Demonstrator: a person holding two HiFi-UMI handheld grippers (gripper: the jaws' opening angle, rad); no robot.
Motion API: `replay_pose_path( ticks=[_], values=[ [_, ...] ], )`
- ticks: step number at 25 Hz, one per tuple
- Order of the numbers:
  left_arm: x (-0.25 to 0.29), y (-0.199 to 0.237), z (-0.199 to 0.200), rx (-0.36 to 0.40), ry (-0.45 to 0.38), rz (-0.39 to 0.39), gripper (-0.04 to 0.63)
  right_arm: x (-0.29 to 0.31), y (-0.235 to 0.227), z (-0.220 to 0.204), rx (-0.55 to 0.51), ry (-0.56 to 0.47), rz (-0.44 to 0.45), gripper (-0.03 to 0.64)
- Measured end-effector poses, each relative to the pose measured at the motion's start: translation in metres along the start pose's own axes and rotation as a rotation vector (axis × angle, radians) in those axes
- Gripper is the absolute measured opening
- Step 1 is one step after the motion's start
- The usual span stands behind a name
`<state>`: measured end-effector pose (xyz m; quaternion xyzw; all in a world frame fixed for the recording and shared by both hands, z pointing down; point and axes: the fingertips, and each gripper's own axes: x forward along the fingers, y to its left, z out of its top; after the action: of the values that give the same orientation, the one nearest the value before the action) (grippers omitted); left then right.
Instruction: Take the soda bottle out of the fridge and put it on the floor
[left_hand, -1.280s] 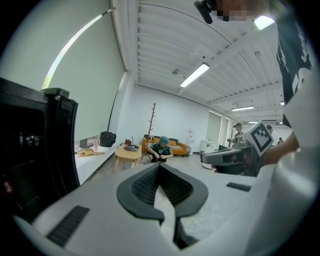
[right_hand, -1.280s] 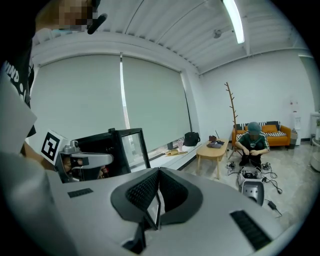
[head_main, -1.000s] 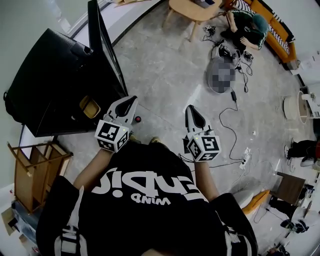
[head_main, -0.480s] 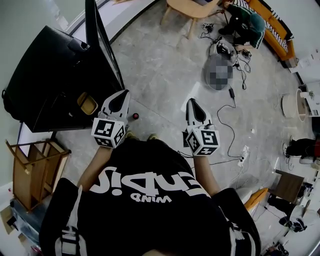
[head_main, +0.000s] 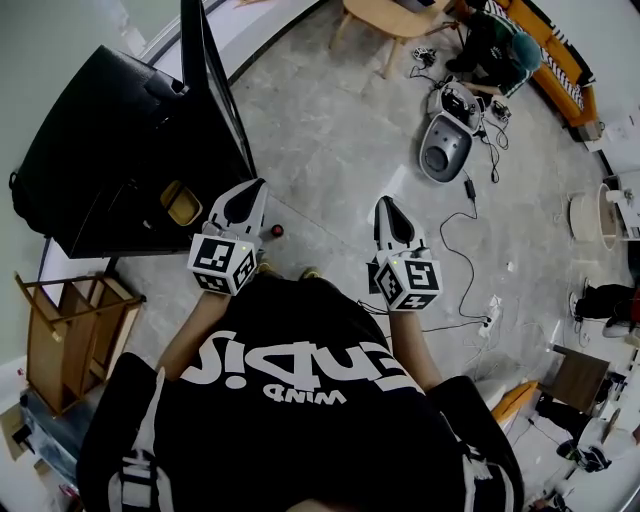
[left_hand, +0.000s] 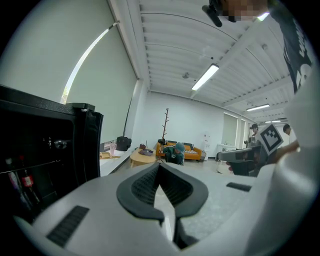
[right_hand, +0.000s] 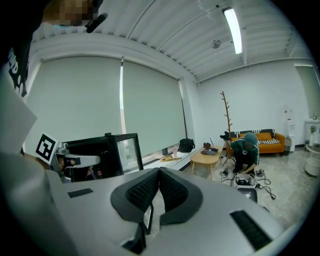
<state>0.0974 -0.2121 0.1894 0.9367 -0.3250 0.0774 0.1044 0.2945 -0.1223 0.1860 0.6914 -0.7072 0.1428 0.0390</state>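
Left gripper (head_main: 250, 192): jaws closed, empty | right gripper (head_main: 386, 206): jaws closed, empty | soda bottle (head_main: 277, 231): red cap up, apparently standing on floor (head_main: 330, 150) near open fridge (head_main: 110, 150) door's lower corner, between grippers | shirt lettering (head_main: 285, 365): white, not readable.

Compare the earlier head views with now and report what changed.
Nothing visibly moved, and nothing was taken hold of or let go. The left gripper and right gripper stay shut and empty, the fridge door stays open, and the small red thing stays on the floor.
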Motion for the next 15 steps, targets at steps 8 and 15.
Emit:
replay_pose_path(
  ticks=[8,15],
  values=[
    [-0.0060,0.0040,0.0049,0.003,-0.015,0.014,0.006,-0.0018,0.0034,0.0005,-0.005,-0.002,-0.001,0.021],
    [-0.0085,0.0049,0.0035,0.003,-0.016,0.013,0.006,-0.0015,0.0062,-0.0010,-0.006,0.002,0.003,0.021]
  ],
)
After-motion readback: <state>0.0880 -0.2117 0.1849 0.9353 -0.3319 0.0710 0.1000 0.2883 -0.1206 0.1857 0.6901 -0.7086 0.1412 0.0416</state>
